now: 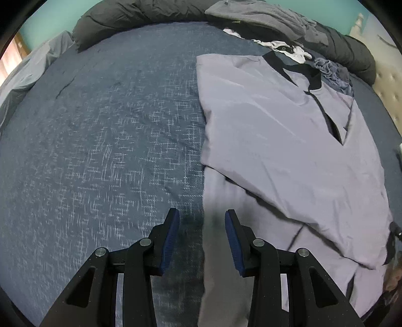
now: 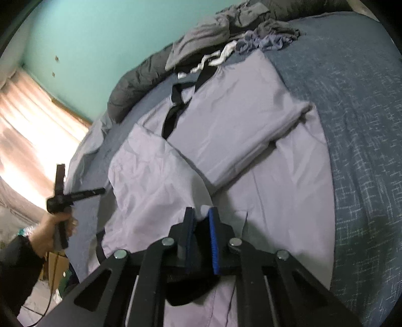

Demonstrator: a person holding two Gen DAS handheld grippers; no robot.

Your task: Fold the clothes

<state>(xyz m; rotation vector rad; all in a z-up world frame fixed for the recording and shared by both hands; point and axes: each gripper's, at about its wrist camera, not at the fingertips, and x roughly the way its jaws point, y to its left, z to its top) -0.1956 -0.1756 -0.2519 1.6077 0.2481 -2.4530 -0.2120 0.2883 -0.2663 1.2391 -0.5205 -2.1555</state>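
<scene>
Lavender shirt with black trim lies flat on the blue bedspread, its long axis running from the near edge toward the far edge, collar pointing at the heap of clothes there. Right gripper pinches a fold of its near hem. Left gripper hovers with fingers apart over the shirt's side edge, gripping nothing.

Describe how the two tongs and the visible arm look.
Both the left tongs and the right tongs are matte black linkage arms with silver round pivot pins and flat blue ribbed pads. The hand in the right wrist view grips a black handle; its sleeve is black.
</scene>
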